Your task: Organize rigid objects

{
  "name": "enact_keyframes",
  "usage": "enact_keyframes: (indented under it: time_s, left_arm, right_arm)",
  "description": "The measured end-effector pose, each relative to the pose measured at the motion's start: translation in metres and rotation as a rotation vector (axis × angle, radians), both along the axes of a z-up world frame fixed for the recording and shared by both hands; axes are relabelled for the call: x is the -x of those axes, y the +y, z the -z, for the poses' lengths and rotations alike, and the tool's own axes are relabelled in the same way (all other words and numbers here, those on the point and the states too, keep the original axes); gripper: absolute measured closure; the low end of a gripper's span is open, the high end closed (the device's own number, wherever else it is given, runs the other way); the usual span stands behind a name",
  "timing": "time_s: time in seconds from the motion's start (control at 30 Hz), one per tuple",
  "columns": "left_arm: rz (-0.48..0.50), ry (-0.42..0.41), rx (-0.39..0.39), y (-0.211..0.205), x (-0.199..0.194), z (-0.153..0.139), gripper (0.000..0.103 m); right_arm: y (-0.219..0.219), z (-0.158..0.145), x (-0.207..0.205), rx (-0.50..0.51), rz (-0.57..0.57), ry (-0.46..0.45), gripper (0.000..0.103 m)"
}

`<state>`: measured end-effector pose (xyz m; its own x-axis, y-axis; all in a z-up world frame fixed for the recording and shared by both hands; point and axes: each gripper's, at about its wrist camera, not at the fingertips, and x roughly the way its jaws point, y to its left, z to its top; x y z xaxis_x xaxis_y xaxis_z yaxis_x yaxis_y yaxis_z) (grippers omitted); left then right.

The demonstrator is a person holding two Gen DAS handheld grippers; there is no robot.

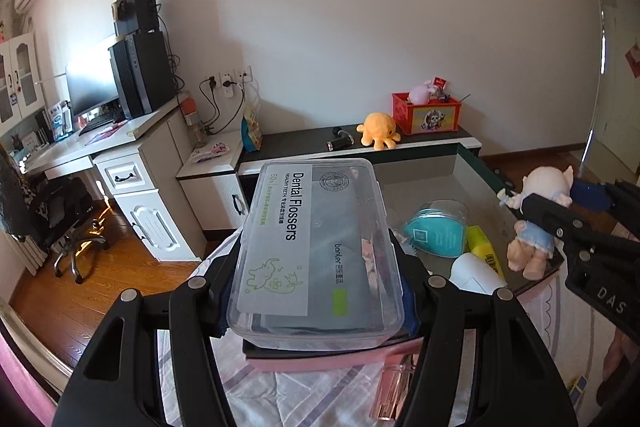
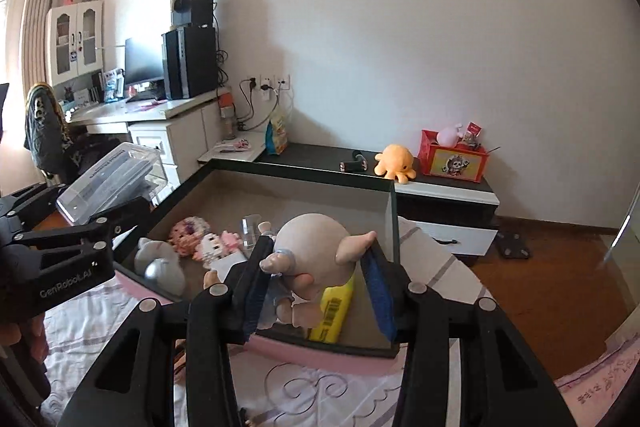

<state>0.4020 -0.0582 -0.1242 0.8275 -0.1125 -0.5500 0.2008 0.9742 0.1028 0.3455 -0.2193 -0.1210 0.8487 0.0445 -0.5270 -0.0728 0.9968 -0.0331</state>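
- Bedroom setting: a white wall, a computer desk at left, a low dark cabinet behind, and a patterned bedspread (image 2: 320, 387) carrying a dark-walled storage box (image 2: 296, 173) with a pink base.
- Left gripper (image 1: 316, 267) has its fingers clenched on the dental flosser box (image 1: 316, 243), a clear hard-plastic rectangular case with rounded corners; its long axis runs straight away along the fingers, above the storage box's near-left edge.
- Right gripper (image 2: 316, 275) grasps the pig doll (image 2: 316, 247), smooth and round-headed, directly over the storage box and seemingly nearer to dropping in.
- Inside lie a yellow bottle (image 2: 332, 311), bead-pixel figures (image 2: 200, 241) and a grey plush (image 2: 156, 259).
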Motion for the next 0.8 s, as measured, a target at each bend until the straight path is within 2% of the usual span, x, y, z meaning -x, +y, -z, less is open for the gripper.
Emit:
enact_keyframes:
  time_s: [0.13,0.27,0.33,0.37,0.47,0.53,0.63,0.7,0.8]
  left_arm:
    - [-0.003,0.069,-0.012,-0.007,-0.027,0.020,0.041]
    - [-0.001,0.101,-0.032,-0.012,-0.037,0.033,0.040]
    - [-0.001,0.100,-0.035,-0.013,-0.035,0.035,0.031]
    - [-0.006,0.087,-0.038,-0.013,-0.032,0.033,0.030]
    - [-0.031,0.018,-0.034,-0.010,-0.014,0.018,0.012]
    - [-0.042,-0.027,-0.023,-0.005,0.003,0.006,0.006]
    - [-0.076,-0.101,-0.003,0.004,0.035,-0.015,0.000]
    - [-0.092,-0.149,0.009,0.011,0.060,-0.030,0.000]
    - [-0.103,-0.195,0.039,0.023,0.099,-0.048,0.000]
  right_arm:
    - [0.000,0.016,-0.031,0.042,0.013,0.046,0.057]
    - [0.000,0.033,-0.043,0.076,0.026,0.065,0.056]
    - [-0.004,0.035,-0.042,0.060,0.038,0.060,0.054]
    - [-0.006,0.032,-0.038,0.048,0.039,0.051,0.053]
    - [-0.011,0.018,-0.022,0.026,0.040,0.008,0.046]
    - [-0.010,0.005,-0.010,0.022,0.049,-0.024,0.018]
    - [-0.007,-0.017,0.020,0.005,0.038,-0.091,0.018]
    - [-0.004,-0.030,0.039,-0.008,0.041,-0.115,0.018]
    - [0.002,-0.046,0.072,-0.024,0.035,-0.159,0.010]
